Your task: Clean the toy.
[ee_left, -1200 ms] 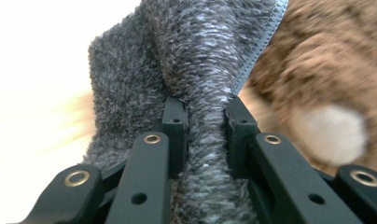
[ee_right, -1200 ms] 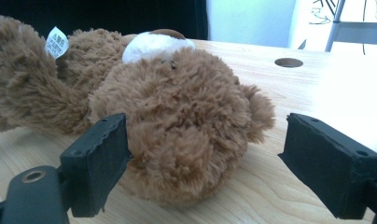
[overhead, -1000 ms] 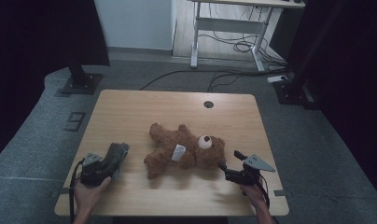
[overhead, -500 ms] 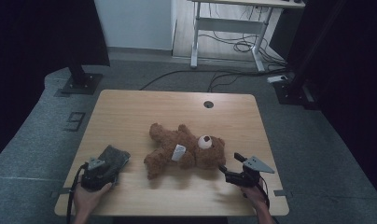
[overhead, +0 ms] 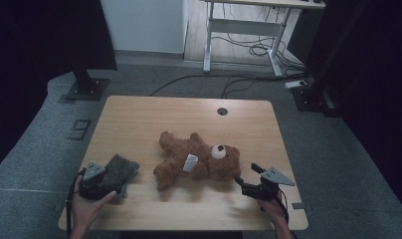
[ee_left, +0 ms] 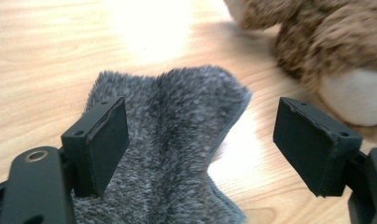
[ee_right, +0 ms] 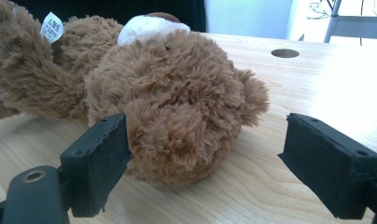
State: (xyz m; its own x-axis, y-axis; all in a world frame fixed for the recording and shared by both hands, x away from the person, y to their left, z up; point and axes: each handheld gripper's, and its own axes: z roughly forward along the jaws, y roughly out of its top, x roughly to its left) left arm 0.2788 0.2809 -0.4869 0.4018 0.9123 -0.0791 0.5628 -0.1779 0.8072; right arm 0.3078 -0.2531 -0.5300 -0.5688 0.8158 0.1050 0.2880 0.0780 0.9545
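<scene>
Grey cloth (ee_left: 177,154) lies between left hand-held gripper's (ee_left: 200,140) wide-open jaws.

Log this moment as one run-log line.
left gripper: open, over grey cloth | right gripper: open, at teddy bear head | table: bear lying flat

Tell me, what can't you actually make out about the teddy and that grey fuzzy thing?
- Teddy bear: its face; right gripper view shows the back of the head, high view is too small.
- White tag: print too small.
- Grey fuzzy cloth: near part cut off by the left gripper view's bottom edge; in the high view the left gripper covers part.
</scene>
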